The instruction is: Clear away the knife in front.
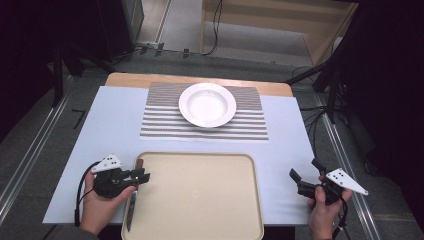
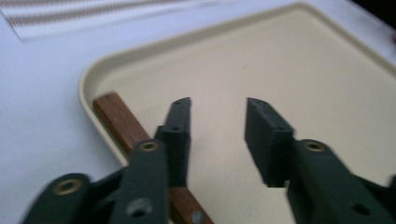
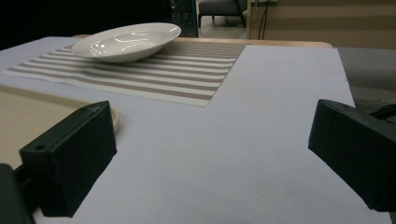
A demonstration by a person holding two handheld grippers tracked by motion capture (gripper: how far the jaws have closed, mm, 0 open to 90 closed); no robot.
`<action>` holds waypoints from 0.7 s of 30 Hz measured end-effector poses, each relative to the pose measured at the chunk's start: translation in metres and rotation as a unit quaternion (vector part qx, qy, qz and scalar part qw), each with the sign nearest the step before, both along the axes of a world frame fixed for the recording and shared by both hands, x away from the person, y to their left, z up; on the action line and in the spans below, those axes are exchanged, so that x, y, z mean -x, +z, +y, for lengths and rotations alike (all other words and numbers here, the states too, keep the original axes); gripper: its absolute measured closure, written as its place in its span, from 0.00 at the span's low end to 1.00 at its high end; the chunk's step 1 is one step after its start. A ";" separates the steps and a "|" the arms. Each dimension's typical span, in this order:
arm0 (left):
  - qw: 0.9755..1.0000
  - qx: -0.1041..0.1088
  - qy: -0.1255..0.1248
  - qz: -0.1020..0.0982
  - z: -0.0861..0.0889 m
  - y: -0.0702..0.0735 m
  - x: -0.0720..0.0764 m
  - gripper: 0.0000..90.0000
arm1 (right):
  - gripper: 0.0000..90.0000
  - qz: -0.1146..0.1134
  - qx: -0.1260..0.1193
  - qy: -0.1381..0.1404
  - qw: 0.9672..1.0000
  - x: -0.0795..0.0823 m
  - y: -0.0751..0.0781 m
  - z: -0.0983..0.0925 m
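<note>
left gripper (image 1: 141,176): over the tray's left rim, jaws parted with nothing between them. In the left gripper view the knife handle runs under the left-hand jaw, not in the gap.
knife (image 1: 133,200): lying along the left edge of the tray (image 1: 200,200), wooden handle (image 2: 122,126) at the tray's far-left corner, blade pointing back toward the person. It looks like it's resting on the rim rather than flat inside, though that's hard to call.
right gripper (image 1: 306,177): off the tray's right side, hovering over the white sheet (image 3: 261,140), jaws spread wide and holding nothing.
step in hand: looks like a pickup of the knife by its handle, not gripped yet.
how to do it well: the person probably wants to slide the left gripper toward the tray's left rim until the handle sits square between both pads, then drop low and clamp mid-handle so the blade doesn't swing.
watch out: pinching the rim along with the handle would likely drag the tray.
placemat (image 1: 165,120): striped, just beyond the tray's far edge.
bowl (image 1: 207,104): white, empty, on the placemat, well beyond the tray.
</note>
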State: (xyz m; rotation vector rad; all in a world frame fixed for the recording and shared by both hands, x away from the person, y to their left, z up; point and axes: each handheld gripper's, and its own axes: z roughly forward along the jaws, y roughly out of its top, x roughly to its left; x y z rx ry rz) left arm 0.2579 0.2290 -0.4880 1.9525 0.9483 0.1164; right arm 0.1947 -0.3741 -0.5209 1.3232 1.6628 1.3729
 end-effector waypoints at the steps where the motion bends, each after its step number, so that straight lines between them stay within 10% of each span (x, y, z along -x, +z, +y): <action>1: 1.000 0.010 0.005 -0.010 0.002 0.001 0.000 0.59 | 0.00 0.002 0.000 0.001 1.000 0.000 0.000 0.001; 16: 0.994 0.068 0.008 -0.080 0.032 0.009 0.006 0.01 | 0.00 0.008 0.010 0.003 1.000 -0.003 0.000 0.003; 21: 0.992 0.077 0.019 -0.102 0.042 0.014 0.007 0.00 | 0.00 0.006 0.012 0.004 1.000 -0.002 0.000 0.003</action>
